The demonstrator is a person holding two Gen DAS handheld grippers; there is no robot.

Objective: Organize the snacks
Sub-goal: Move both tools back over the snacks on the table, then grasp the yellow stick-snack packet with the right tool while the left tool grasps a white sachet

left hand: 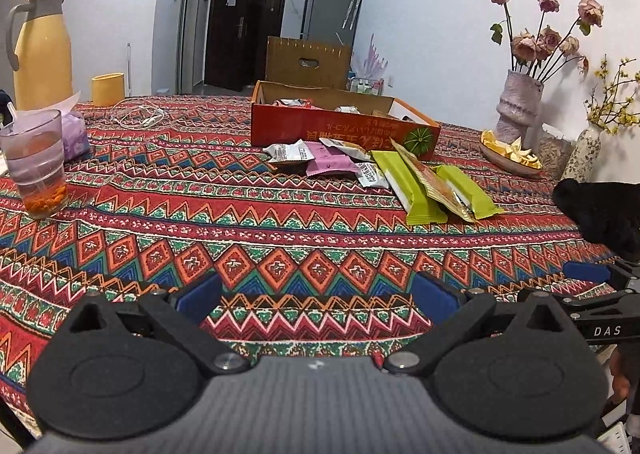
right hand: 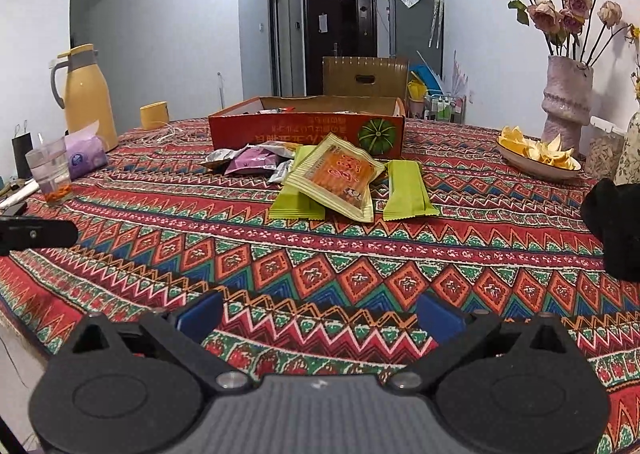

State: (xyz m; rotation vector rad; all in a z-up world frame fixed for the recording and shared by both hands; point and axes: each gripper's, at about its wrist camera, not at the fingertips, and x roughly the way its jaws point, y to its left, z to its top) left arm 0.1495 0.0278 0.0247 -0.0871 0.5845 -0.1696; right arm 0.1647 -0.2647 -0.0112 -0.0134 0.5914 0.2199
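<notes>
Snack packets heaped against orange box, far table side; right gripper faces them squarely, left gripper sees them off right; both gape wide, empty.

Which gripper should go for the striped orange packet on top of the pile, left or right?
Right, probably. The striped orange packet lies almost straight ahead of the open right gripper; for the open left gripper it sits off to the right.

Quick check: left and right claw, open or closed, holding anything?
Left claw: open, empty.
Right claw: open, empty.
</notes>
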